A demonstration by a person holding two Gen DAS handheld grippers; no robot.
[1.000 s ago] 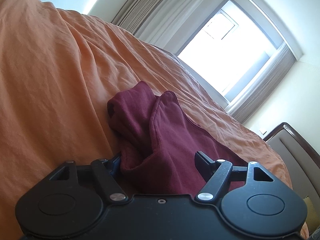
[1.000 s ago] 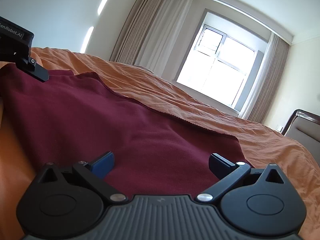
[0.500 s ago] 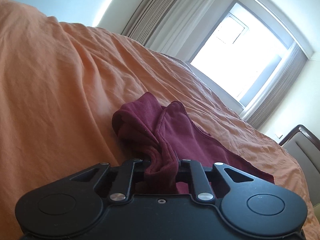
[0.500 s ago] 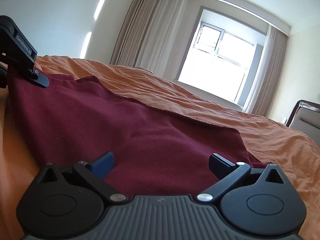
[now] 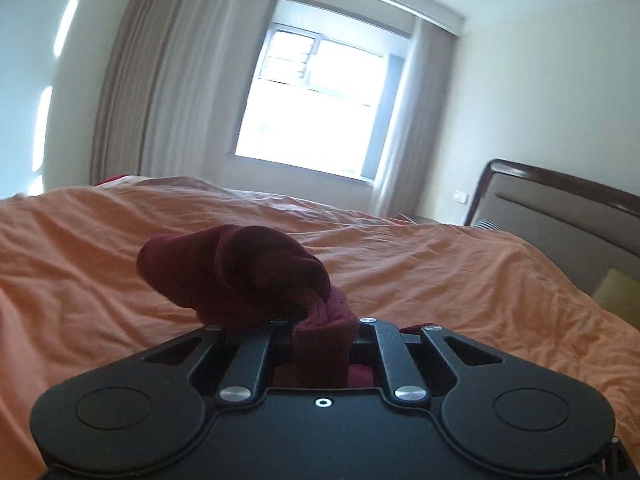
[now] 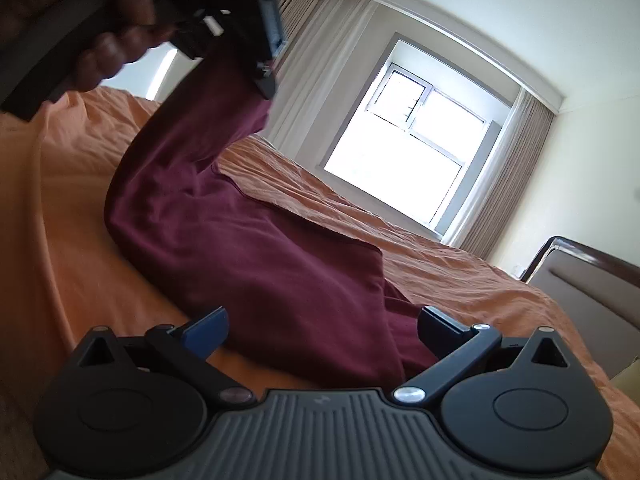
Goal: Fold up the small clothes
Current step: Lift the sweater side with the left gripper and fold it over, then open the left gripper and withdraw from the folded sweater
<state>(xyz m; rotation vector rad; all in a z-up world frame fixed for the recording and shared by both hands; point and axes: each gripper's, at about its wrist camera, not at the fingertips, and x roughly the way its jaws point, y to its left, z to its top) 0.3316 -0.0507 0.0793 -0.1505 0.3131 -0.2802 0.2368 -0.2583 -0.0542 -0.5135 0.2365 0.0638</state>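
Bunched cloth (image 5: 248,276) is hiding the left gripper (image 5: 320,330) fingertips; its jaws are closing, pinching the cloth. In the right view a blurred hand (image 6: 100,52) at 11 o'clock is lifting it off the bed (image 6: 60,200). The right gripper (image 6: 320,330) is gaping, pads clear of the cloth lying between them.

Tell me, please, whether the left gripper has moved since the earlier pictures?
Yes. In the right wrist view the left gripper, shut on the maroon garment, has risen from the orange bedspread up toward the curtain.

maroon garment (image 6: 256,248) | one end lifted, bunched | rest lying on orange bed
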